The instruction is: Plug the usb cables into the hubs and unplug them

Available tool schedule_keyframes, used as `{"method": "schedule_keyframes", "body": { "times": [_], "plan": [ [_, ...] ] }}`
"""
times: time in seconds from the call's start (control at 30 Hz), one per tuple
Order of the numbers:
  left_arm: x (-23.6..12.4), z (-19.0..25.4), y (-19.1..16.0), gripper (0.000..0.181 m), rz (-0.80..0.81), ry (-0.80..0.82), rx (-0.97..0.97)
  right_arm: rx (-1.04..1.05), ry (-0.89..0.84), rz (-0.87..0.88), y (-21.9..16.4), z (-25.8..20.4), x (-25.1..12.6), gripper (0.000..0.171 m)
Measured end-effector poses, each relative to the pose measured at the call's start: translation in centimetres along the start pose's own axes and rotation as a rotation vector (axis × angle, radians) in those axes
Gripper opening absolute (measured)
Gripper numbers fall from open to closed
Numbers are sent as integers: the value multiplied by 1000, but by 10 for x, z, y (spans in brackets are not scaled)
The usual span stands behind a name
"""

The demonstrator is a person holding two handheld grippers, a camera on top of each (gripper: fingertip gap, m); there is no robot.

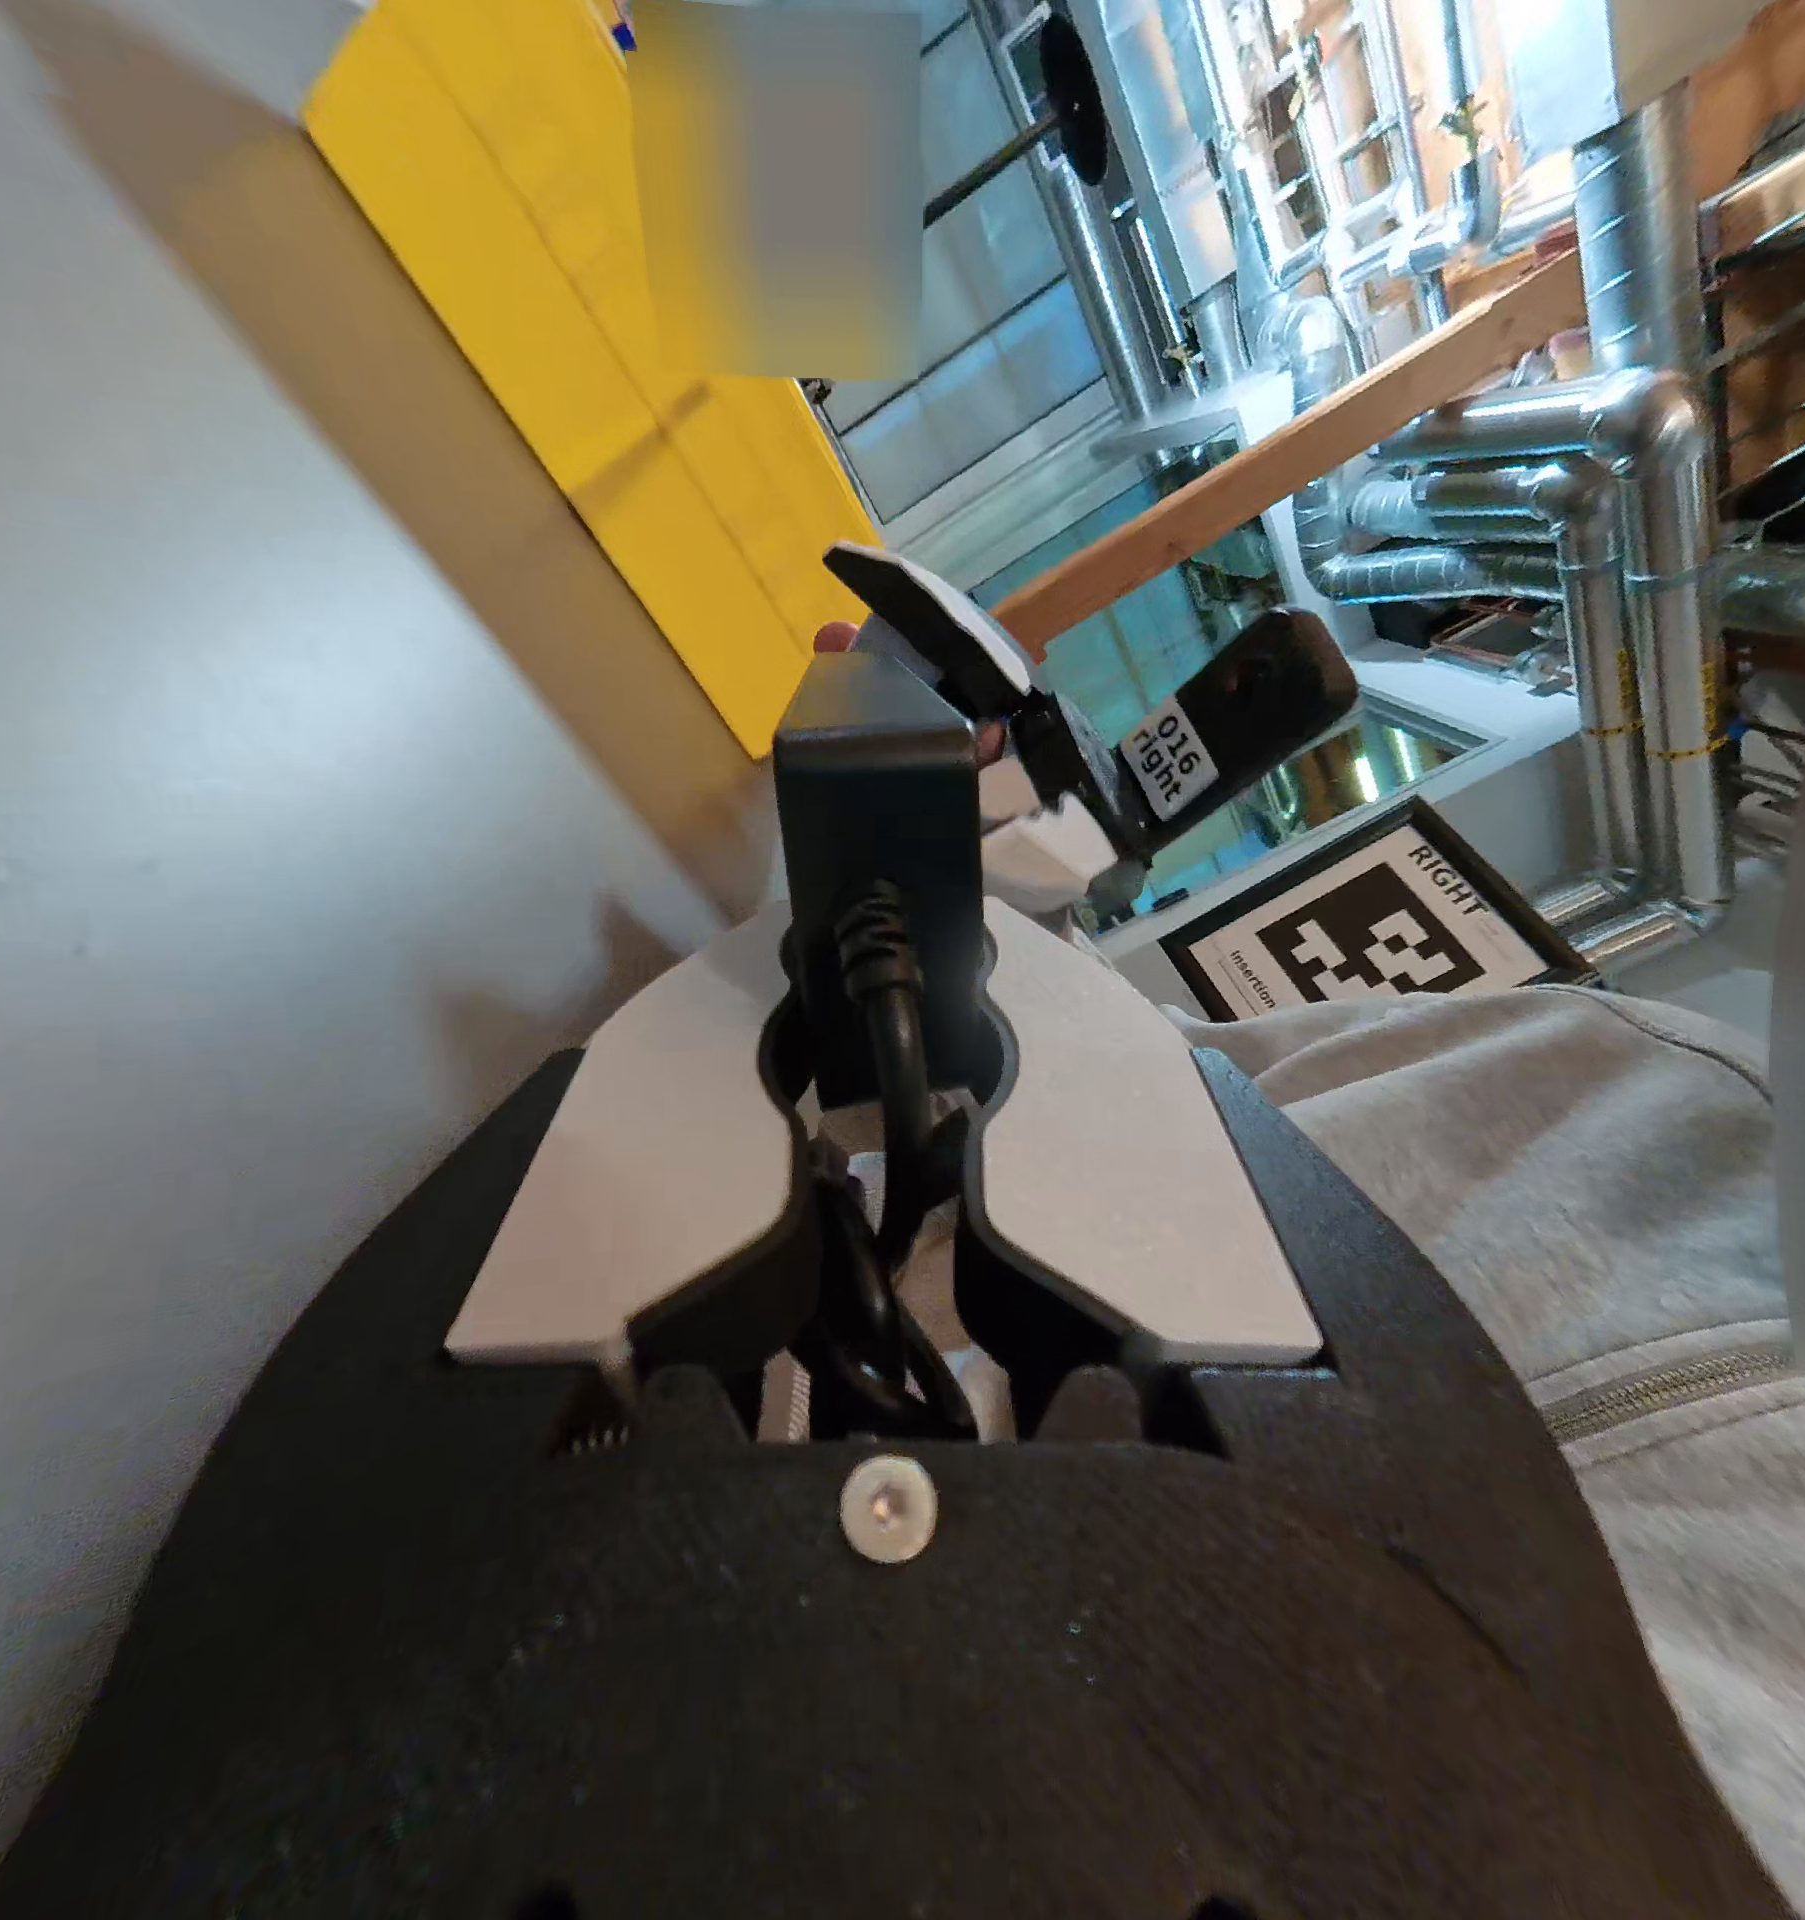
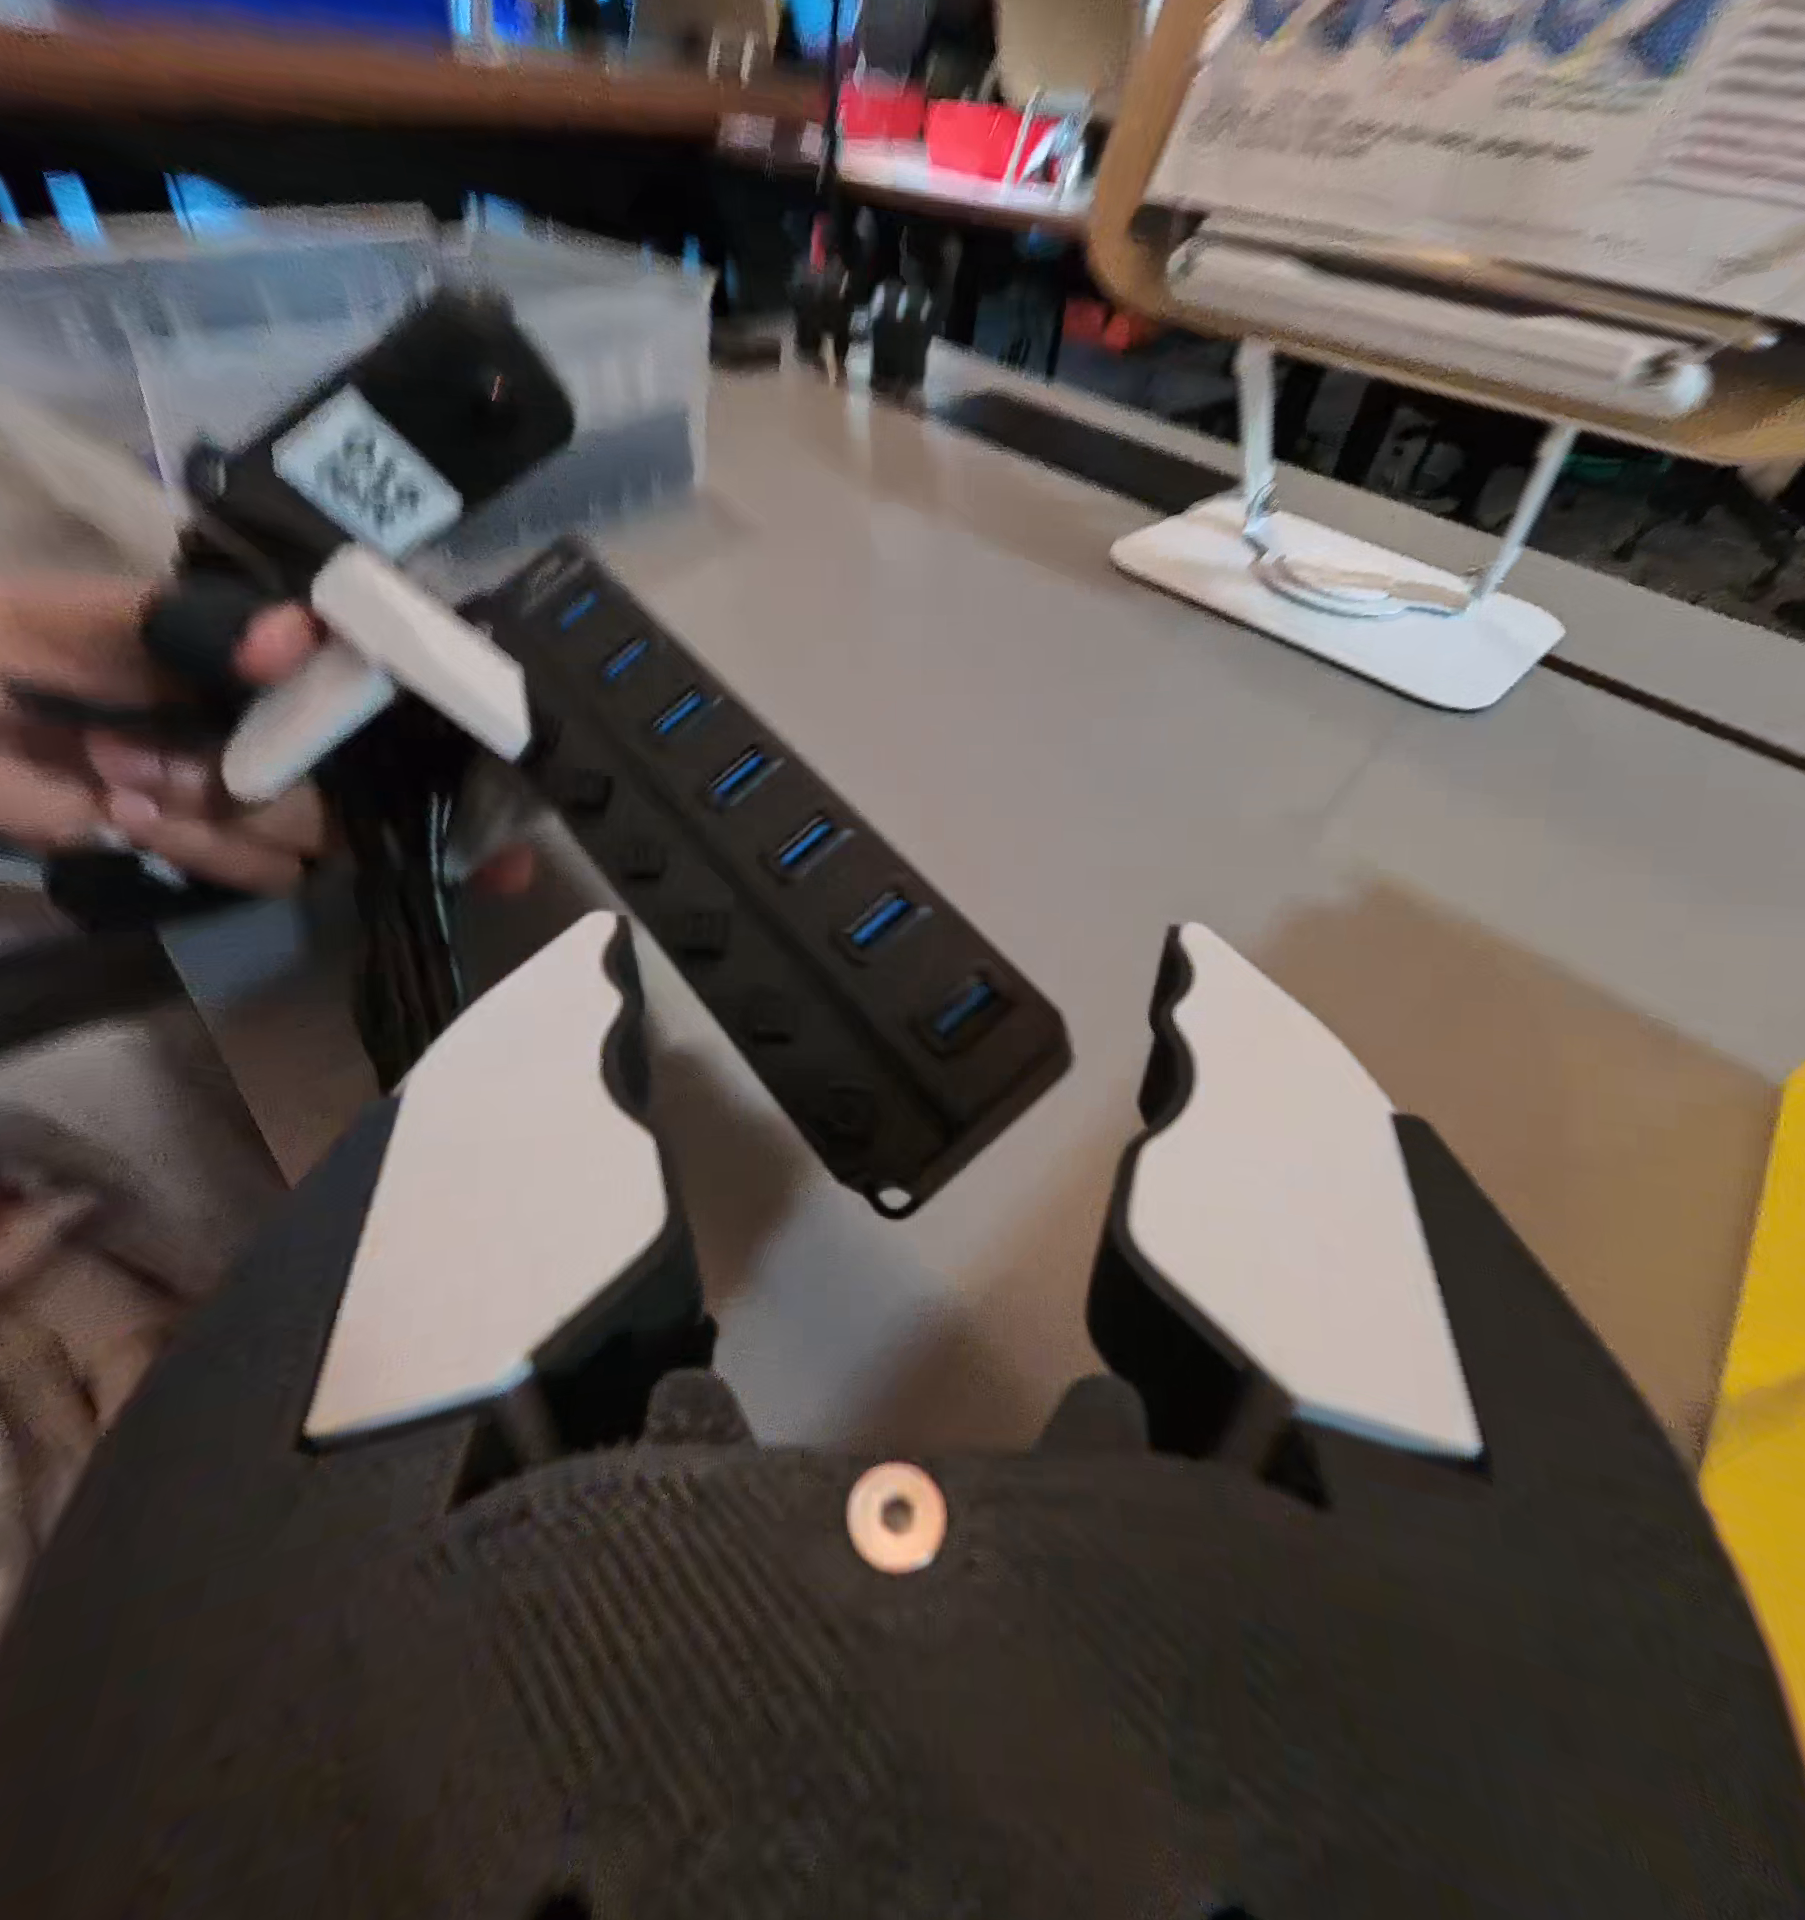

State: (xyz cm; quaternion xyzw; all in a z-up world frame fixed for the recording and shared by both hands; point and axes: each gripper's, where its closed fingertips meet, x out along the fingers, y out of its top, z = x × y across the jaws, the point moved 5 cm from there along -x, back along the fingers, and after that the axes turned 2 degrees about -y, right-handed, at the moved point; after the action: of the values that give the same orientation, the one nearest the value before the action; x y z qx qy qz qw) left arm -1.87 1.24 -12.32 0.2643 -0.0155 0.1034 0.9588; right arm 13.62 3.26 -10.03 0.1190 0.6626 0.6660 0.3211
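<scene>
A long black USB hub (image 2: pixel 773 862) with a row of blue ports is held in the air above the table, tilted down toward the right. My left gripper (image 1: pixel 882 956) is shut on the hub's end (image 1: pixel 877 821), where its black cord (image 1: pixel 893 1039) comes out and runs back between the fingers. In the right wrist view the left gripper (image 2: pixel 430 717) shows at the hub's far end. My right gripper (image 2: pixel 898 945) is open and empty, its fingers either side of the hub's near end and not touching it. It also shows in the left wrist view (image 1: pixel 929 634), beyond the hub.
A grey table (image 2: pixel 1137 748) lies below. A yellow box (image 2: pixel 1802 1299) stands at its right edge and also shows in the left wrist view (image 1: pixel 586 416). A white stand (image 2: pixel 1334 613) holding a board is at the back right. A framed marker card (image 1: pixel 1376 935) and a grey sleeve (image 1: pixel 1500 1195) show at the right.
</scene>
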Motion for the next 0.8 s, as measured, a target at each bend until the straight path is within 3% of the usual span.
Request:
{"method": "schedule_keyframes", "body": {
  "times": [0.13, 0.23, 0.33, 0.43, 0.6, 0.8],
  "plan": [
    [2, -2, -5, 25, -29, -4, -32, -238, -14, -134, -13, -20, 11, 88],
    [4, -2, -8, 25, -61, -5, -14, -392, -49, -170, -16, -24, 10, 68],
    [5, 3, -7, 30, -59, -33, 31, -417, -9, -208, -20, -31, 9, 59],
    [5, 11, -2, 45, -15, -103, 60, -316, 46, -190, -16, -32, 7, 58],
    [7, 17, 1, 90, 70, -112, 197, 48, 207, -149, -11, -31, 5, 56],
    [11, 19, -2, 88, 89, -15, 379, 418, 400, -74, -8, -26, 2, 55]
  ]
}}
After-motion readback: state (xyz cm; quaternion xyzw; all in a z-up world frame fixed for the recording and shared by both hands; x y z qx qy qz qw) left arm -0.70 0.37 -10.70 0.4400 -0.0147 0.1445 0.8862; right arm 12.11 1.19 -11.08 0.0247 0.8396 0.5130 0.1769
